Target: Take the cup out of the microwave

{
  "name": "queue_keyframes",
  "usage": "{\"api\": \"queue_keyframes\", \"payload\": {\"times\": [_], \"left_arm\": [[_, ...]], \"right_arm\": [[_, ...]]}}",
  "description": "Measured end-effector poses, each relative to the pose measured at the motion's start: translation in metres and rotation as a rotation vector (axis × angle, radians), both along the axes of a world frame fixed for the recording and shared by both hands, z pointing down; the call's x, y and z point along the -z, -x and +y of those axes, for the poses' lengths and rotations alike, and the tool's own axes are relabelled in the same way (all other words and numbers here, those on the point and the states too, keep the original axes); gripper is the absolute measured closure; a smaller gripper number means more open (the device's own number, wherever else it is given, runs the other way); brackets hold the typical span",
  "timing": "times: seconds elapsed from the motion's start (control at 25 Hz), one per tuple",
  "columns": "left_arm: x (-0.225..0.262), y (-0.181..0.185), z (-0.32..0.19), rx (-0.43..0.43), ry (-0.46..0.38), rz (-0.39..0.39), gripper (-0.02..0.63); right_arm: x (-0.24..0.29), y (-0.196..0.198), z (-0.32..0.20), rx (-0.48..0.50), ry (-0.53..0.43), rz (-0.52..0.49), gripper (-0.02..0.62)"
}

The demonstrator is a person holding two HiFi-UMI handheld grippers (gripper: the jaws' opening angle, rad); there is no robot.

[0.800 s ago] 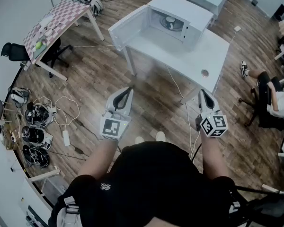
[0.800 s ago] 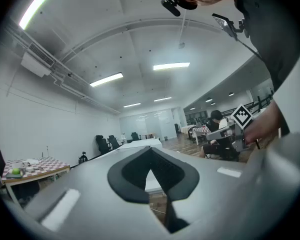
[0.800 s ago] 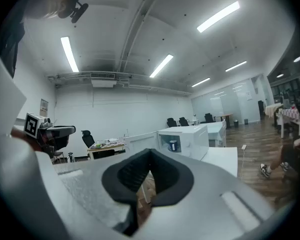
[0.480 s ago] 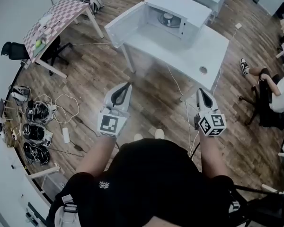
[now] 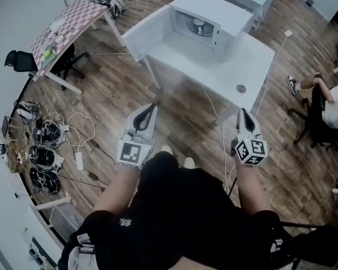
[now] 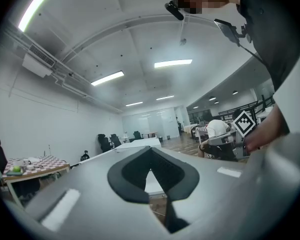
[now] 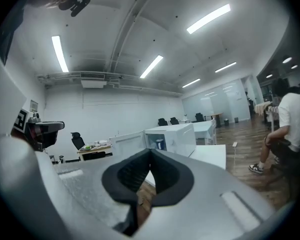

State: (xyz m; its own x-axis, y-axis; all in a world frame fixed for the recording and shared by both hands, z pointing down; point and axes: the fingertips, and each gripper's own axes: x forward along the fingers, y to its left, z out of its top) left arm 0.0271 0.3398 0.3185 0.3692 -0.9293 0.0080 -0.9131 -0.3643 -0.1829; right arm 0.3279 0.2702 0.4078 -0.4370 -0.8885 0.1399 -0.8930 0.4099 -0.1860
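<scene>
I stand well back from the white bench, holding both arms level in front of me. My left hand-held gripper and right hand-held gripper have their jaws together on nothing, as nothing is within reach. The small round cup sits inside the white box-shaped microwave. Its white door is swung wide open, so I judge the way in clear.

The left gripper is holding its jaws together on nothing, pointing toward a white surface across the room
</scene>
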Motion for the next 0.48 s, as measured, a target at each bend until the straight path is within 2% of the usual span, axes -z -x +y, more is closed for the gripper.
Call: {"api": "queue_keyframes", "payload": {"times": [0.24,0.48], "left_arm": [[-0.009,0.026,-0.032,0.038,0.01,-0.004,0.6],[-0.012,0.049,-0.075,0.021,-0.006,0.011,0.6]], "right_arm": [[-0.001,0.019,-0.031,0.006,-0.017,0.002,0.594],[-0.007,0.047,-0.066,0.003,-0.007,0.021,0.594]]}}
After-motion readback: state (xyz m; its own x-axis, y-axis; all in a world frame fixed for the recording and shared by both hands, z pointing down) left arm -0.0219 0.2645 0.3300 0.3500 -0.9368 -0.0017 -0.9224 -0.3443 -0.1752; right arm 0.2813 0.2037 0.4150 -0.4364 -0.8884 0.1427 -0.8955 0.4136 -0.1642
